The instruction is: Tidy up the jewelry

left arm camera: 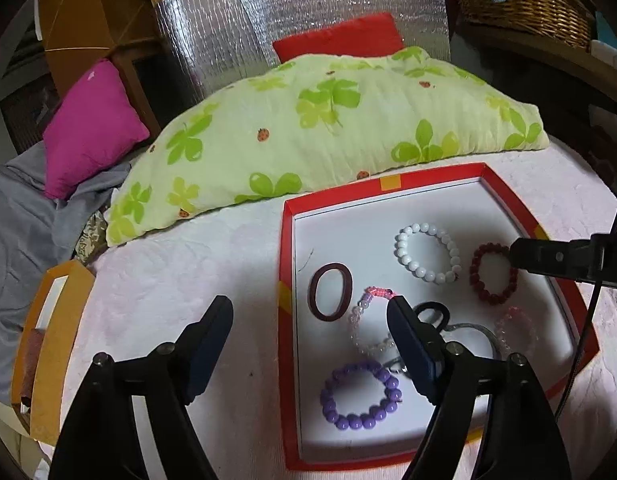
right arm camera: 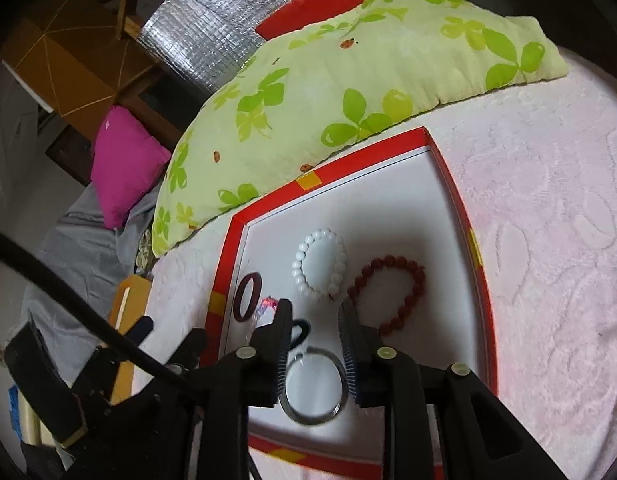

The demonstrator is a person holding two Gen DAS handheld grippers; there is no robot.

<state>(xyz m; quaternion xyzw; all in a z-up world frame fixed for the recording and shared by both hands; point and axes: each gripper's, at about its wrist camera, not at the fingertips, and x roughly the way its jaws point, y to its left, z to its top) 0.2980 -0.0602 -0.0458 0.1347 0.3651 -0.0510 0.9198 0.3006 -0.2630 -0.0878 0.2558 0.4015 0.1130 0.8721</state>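
Jaws of the right gripper stand part-open astride the silver bangle, which lies flat near the tray's near rim, while the left gripper, wide and empty, hovers farther off at its left edge.

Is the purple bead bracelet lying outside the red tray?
No. In the left wrist view the purple bead bracelet lies on the white floor inside the red tray, near its front-left corner.
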